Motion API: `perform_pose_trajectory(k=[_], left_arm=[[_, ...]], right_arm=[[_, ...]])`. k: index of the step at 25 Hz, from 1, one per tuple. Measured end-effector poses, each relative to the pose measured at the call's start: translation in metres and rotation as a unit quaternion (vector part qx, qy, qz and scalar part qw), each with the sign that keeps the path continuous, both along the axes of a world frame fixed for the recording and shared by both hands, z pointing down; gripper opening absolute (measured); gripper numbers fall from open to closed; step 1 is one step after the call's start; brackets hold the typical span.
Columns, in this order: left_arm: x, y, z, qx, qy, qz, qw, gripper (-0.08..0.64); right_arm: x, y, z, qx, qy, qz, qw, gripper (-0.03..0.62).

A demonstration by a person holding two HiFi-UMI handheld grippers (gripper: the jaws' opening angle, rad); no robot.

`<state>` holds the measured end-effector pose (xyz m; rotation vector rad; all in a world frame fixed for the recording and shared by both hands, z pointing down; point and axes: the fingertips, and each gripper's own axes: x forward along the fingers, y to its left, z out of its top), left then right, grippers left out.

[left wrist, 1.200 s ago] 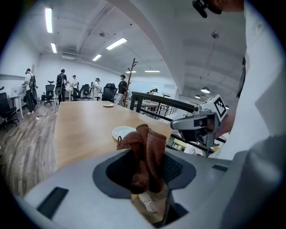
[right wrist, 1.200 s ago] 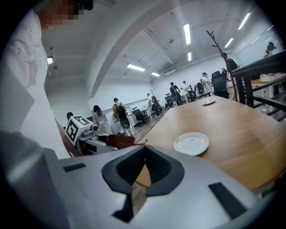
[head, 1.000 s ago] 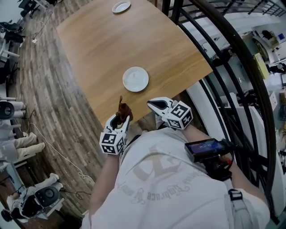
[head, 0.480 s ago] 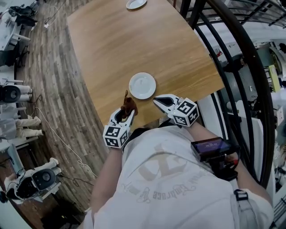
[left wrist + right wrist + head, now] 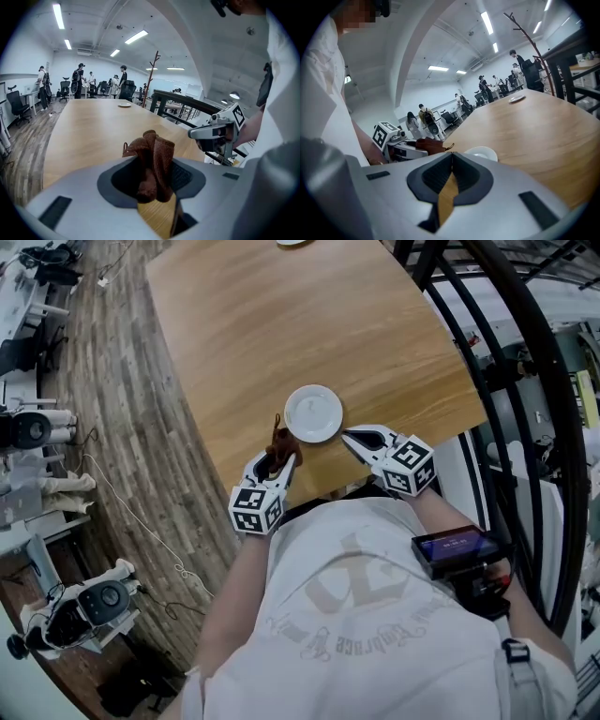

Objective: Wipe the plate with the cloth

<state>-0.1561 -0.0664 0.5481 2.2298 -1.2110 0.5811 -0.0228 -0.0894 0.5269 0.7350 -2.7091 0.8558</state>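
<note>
The head view looks down on the wooden counter (image 5: 281,324). The white plate (image 5: 313,413) lies on it near the edge closest to the person, and it sits between the two tools. The left hand-held gripper (image 5: 281,457) is at the plate's lower left and the right hand-held gripper (image 5: 354,437) at its lower right, both pointing toward the plate. Only this view shows both tools together with the plate. It also shows the dark railing (image 5: 487,324) along the right side of the counter.

The left gripper view gives the grip in detail. The jaws are closed on the brown cloth (image 5: 152,159), which is bunched and stands up above them. In the head view the cloth is just beside the plate's rim, but I cannot tell whether they touch. The near plate does not show in the left gripper view. This view does show a second plate (image 5: 124,105) far down the counter, a coat stand (image 5: 154,77) and people (image 5: 123,79) standing behind it.

In the right gripper view the jaws are brought together at the tips with nothing between them. The plate appears just beyond them, empty and flat on the counter.
</note>
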Motion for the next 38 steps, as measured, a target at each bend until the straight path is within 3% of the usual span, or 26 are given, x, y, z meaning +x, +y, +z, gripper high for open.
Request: perform_pose_trajectory(k=[6, 12, 26, 34, 38], left_arm=[[-0.019, -0.004, 0.002, 0.002, -0.03, 0.059, 0.9978, 0.169], [0.001, -0.042, 0.011, 0.004, -0.042, 0.103, 0.9938, 0.169], [0.022, -0.126, 0.049, 0.02, -0.06, 0.128, 0.9897, 0.169], [0.033, -0.116, 0.064, 0.028, -0.116, 0.182, 0.9761, 0.169], [0.035, -0.101, 0.066, 0.024, -0.123, 0.2, 0.9717, 0.169]], right_arm=[[-0.016, 0.025, 0.002, -0.019, 0.003, 0.042, 0.999, 0.014], [-0.01, 0.028, 0.01, -0.036, 0.009, 0.057, 0.998, 0.014], [0.023, 0.056, 0.044, -0.073, 0.027, 0.128, 0.989, 0.014], [0.035, 0.058, 0.049, -0.074, 0.025, 0.142, 0.987, 0.014], [0.036, 0.05, 0.045, -0.068, 0.023, 0.141, 0.987, 0.014]])
